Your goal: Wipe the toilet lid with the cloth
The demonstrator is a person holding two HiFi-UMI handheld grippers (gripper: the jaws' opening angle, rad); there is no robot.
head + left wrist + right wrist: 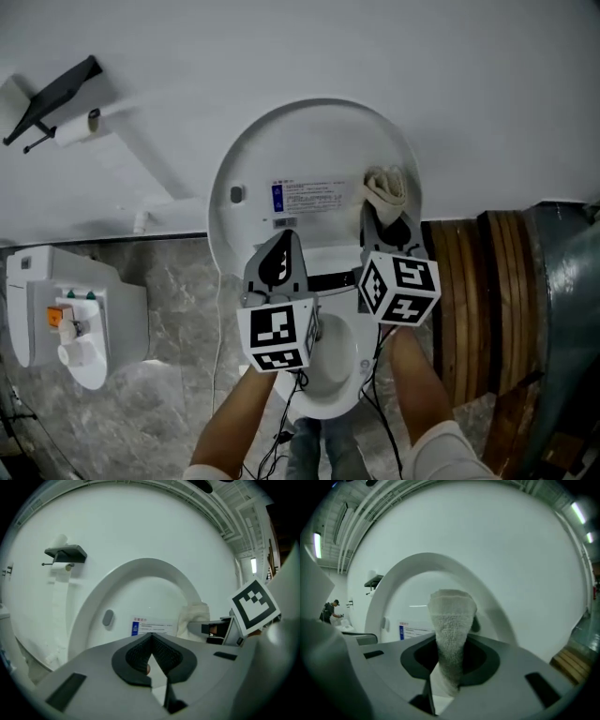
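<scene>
The toilet lid (309,150) is white, the cloth (386,187) cream, the floor (178,300) grey marble-veined.

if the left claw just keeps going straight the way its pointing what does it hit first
Most likely the raised toilet lid, about at its printed label. The left claw is shut and empty, aimed at that spot; the gap between them is hard to judge.

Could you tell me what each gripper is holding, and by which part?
The right gripper is shut on the cloth, pinching its narrow bunched part; the wider end sticks out. The left gripper is shut, holding nothing.
</scene>
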